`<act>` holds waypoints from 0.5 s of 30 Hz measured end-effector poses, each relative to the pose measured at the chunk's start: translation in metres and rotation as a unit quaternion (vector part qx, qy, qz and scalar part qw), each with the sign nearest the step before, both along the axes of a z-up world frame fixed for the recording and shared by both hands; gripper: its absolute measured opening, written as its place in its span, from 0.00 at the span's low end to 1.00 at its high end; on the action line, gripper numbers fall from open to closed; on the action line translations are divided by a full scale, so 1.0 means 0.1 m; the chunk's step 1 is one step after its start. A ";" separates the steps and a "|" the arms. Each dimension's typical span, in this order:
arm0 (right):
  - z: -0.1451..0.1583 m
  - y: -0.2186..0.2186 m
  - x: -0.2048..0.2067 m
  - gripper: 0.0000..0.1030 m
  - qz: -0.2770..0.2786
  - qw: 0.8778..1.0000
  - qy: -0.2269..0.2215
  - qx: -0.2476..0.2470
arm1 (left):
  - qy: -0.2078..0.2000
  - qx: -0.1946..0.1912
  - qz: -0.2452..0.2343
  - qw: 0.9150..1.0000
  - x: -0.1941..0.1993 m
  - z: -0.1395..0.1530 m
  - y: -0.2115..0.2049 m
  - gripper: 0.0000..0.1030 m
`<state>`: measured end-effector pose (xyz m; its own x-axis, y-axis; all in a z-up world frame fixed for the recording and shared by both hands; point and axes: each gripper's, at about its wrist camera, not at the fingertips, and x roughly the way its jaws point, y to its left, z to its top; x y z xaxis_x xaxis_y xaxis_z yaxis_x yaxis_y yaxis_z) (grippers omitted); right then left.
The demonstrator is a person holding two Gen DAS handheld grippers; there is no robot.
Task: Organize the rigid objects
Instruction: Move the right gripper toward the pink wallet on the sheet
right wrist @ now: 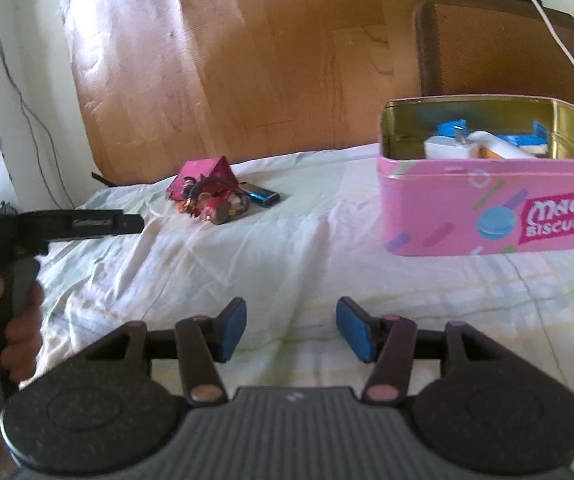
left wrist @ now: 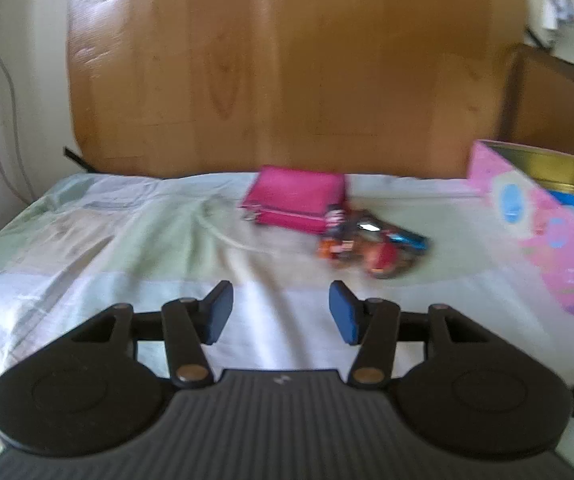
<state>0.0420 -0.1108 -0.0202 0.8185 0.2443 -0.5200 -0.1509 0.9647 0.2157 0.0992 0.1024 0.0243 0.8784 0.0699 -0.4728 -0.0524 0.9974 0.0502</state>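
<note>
Left gripper (left wrist: 281, 312) and right gripper (right wrist: 291, 330): padded fingers held apart, nothing gripped; glossy rectangular pink tin (right wrist: 487, 208) is seen at 2 o'clock on creased sheet (right wrist: 287, 248); pink wallet (left wrist: 299, 196), keychain cluster (left wrist: 367, 248) at 12.

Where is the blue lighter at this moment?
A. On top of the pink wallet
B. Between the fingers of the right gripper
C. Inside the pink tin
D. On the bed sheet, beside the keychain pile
D: the blue lighter lies on the bed sheet next to the keychain pile, outside the pink tin.
</note>
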 end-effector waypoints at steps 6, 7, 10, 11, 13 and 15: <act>0.00 0.18 0.10 0.50 0.020 1.000 0.002 -0.020 | 0.026 -0.060 0.023 0.998 0.07 -0.17 0.25 0.54; 0.01 0.20 0.12 0.50 0.024 0.999 0.001 -0.024 | 0.021 -0.063 0.026 0.997 0.05 -0.16 0.26 0.54; 0.06 0.27 0.21 0.50 0.035 0.999 -0.012 -0.037 | 0.025 -0.077 0.028 0.996 0.05 -0.16 0.32 0.54; 0.09 0.30 0.26 0.50 0.041 0.998 -0.014 -0.038 | 0.023 -0.080 0.030 0.996 0.04 -0.16 0.33 0.54; 0.15 0.36 0.37 0.50 0.054 0.998 -0.018 -0.036 | 0.021 -0.080 0.035 0.996 0.03 -0.15 0.35 0.54; 0.22 0.42 0.49 0.50 0.064 0.997 -0.027 -0.037 | 0.019 -0.082 0.039 0.996 0.03 -0.15 0.37 0.54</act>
